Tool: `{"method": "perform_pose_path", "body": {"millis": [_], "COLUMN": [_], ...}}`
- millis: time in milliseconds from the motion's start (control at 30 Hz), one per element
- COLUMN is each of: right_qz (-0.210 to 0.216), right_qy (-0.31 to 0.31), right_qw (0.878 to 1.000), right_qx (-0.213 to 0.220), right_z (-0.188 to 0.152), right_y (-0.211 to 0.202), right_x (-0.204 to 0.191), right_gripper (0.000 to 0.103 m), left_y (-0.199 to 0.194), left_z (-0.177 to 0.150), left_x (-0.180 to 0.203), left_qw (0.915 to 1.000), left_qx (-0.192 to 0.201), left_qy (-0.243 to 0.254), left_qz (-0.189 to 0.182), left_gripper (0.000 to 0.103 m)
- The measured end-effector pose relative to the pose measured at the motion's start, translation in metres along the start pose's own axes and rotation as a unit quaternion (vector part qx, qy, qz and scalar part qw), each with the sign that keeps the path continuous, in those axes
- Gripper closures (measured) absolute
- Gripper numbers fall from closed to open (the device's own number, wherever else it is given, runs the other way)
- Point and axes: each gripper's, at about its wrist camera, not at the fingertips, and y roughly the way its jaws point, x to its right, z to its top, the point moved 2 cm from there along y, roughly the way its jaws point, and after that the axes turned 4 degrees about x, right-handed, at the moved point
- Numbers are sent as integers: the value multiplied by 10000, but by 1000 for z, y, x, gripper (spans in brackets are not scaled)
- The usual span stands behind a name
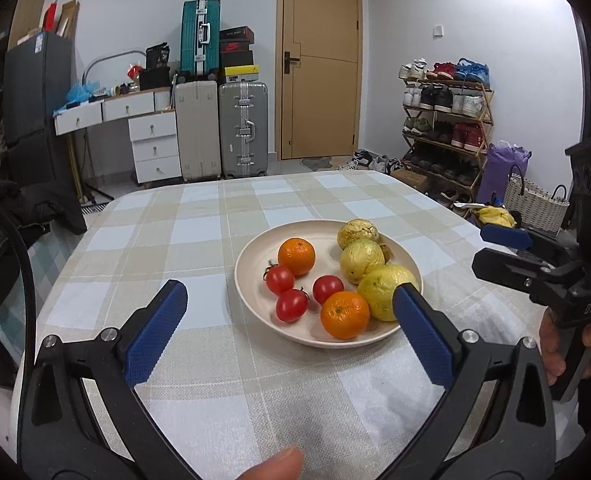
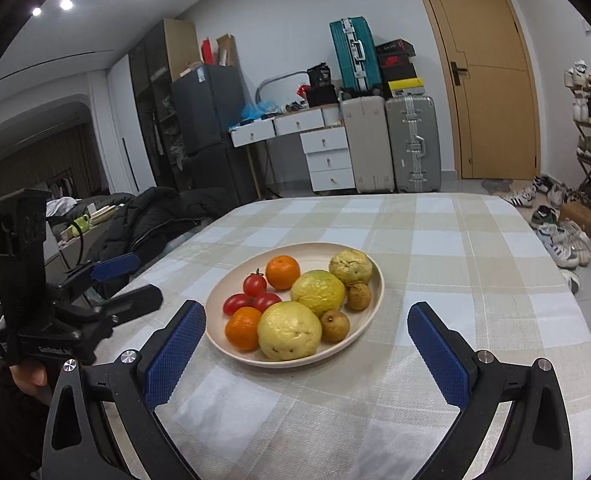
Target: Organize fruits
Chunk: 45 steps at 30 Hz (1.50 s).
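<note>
A beige plate [image 1: 251, 264] [image 2: 371, 304] on the checked tablecloth holds two oranges [image 1: 296, 256] [image 2: 282, 272], three cherry tomatoes [image 1: 291, 306] [image 2: 254, 285], three yellow-green guavas [image 1: 361, 260] [image 2: 290, 331] and two small brown longans [image 2: 335, 325]. My left gripper [image 1: 291, 312] is open and empty, just short of the plate's near rim. My right gripper [image 2: 307, 334] is open and empty, its fingers either side of the plate's near edge. Each gripper also shows in the other view, the right [image 1: 507, 252] and the left [image 2: 123, 280], both open.
The table [image 1: 199, 224] [image 2: 455, 240] has a rounded far edge. A black jacket [image 2: 163, 212] lies on a seat to the left. Suitcases [image 1: 219, 128], a white drawer desk [image 1: 135, 120], a door [image 1: 319, 60] and a shoe rack [image 1: 447, 120] stand behind.
</note>
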Motion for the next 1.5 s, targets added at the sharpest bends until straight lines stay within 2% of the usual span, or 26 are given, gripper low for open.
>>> {"method": "perform_pose_path", "body": {"millis": [533,1500], "right_qz": [-6,15], "right_qy": [-218,-203], "right_qw": [9992,9992], "right_qx": [339,346], "right_z": [-1,-1], "right_y": [-11,-11], "right_x": [-9,-8], "right_gripper": [0,0], "left_y": [-6,-7], "left_z": [-7,-4], "left_x": [5,6], "left_qw": [9998,9996], "left_qx": [174,169], "left_qy": [-41,-111], "left_qz": [-133,-200], "left_gripper": [0,0]}}
